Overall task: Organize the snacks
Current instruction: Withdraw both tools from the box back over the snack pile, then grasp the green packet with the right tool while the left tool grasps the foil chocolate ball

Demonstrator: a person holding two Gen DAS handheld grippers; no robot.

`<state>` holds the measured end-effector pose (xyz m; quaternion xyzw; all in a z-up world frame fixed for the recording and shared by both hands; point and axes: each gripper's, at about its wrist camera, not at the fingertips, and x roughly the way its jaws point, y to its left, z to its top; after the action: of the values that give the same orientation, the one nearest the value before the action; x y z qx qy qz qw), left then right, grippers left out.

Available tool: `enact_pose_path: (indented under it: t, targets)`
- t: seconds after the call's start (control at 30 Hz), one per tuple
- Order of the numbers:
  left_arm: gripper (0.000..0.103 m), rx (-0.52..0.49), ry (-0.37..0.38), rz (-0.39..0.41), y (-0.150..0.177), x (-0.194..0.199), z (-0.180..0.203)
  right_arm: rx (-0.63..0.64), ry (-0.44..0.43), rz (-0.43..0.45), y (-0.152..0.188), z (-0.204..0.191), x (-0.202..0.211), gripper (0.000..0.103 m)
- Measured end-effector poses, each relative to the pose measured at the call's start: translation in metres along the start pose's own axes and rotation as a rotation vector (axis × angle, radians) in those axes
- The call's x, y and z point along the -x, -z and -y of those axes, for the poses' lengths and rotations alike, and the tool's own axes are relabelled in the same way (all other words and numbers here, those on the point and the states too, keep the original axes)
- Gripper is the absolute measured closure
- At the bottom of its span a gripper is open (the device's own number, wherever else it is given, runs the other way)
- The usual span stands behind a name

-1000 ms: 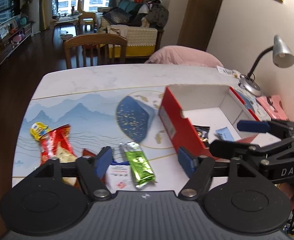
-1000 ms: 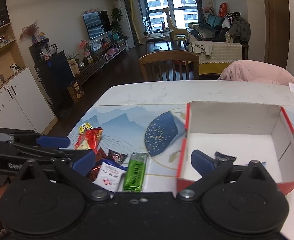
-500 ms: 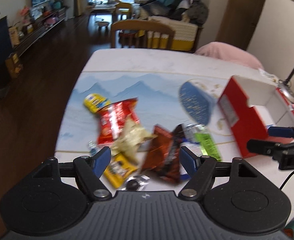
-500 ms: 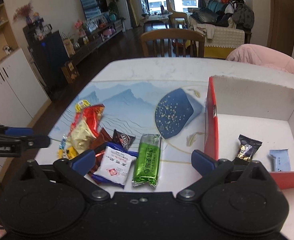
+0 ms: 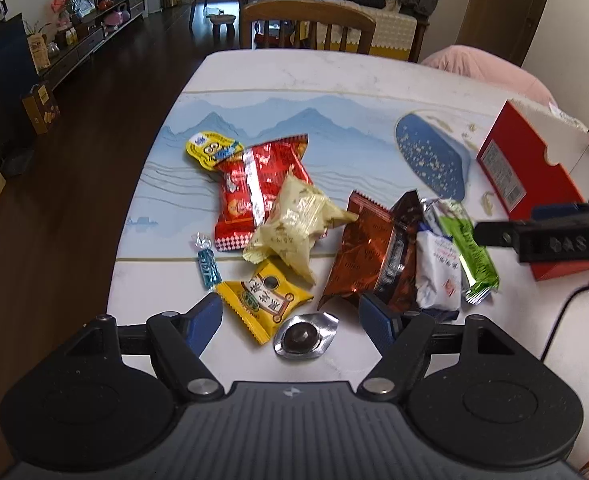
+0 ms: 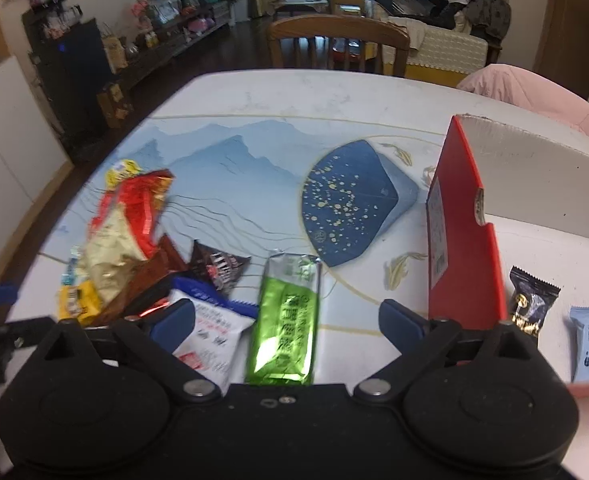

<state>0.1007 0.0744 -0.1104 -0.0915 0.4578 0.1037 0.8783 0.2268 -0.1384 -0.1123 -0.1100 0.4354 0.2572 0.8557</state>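
A pile of snack packets lies on the table. In the left wrist view my left gripper (image 5: 292,318) is open above a yellow packet (image 5: 266,300) and a foil-wrapped chocolate (image 5: 304,336), with a red bag (image 5: 256,190), cream bag (image 5: 298,224) and brown bag (image 5: 364,252) beyond. My right gripper (image 6: 288,320) is open over a green bar (image 6: 286,316), beside a white packet (image 6: 208,330). The red box (image 6: 460,248) holds a black packet (image 6: 530,300) and a light blue packet (image 6: 586,340).
A wooden chair (image 5: 308,26) stands at the table's far edge. A pink cushion (image 6: 534,92) lies at the far right. The table's left edge (image 5: 134,208) drops to a dark floor. My right gripper also shows at the right of the left wrist view (image 5: 542,236).
My left gripper has swung left from the red box to the snack pile. My right gripper has moved left from over the box to above the green bar.
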Motion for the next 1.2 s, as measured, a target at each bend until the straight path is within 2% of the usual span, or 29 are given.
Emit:
enact_pose_path:
  t: [0.23,0.47,0.73,0.87,0.97,1.13,1.2]
  targets:
    - [0.028,-0.009,-0.011,-0.037,0.009,-0.018,0.002,-0.046,0.04,-0.075,-0.004,0.01,-0.037,0.019]
    - [0.028,-0.028,-0.001,-0.079,0.017,-0.032,0.006,-0.041,0.058,-0.089,-0.011,0.01,-0.053,0.023]
    - [0.029,-0.052,-0.008,-0.091,0.019,-0.041,0.013,-0.002,0.047,-0.125,-0.01,0.002,-0.061,0.037]
    - [0.032,-0.048,-0.013,-0.094,0.018,-0.045,0.014,0.017,0.049,-0.116,-0.01,-0.001,-0.061,0.044]
    - [0.041,-0.048,-0.022,-0.101,0.018,-0.048,0.015,0.019,0.052,-0.108,-0.011,0.001,-0.059,0.055]
    - [0.046,-0.062,-0.037,-0.103,0.018,-0.05,0.018,0.004,0.046,-0.103,-0.007,0.007,-0.056,0.06]
    - [0.058,-0.07,-0.037,-0.099,0.019,-0.049,0.02,0.006,0.046,-0.104,-0.005,0.007,-0.054,0.06]
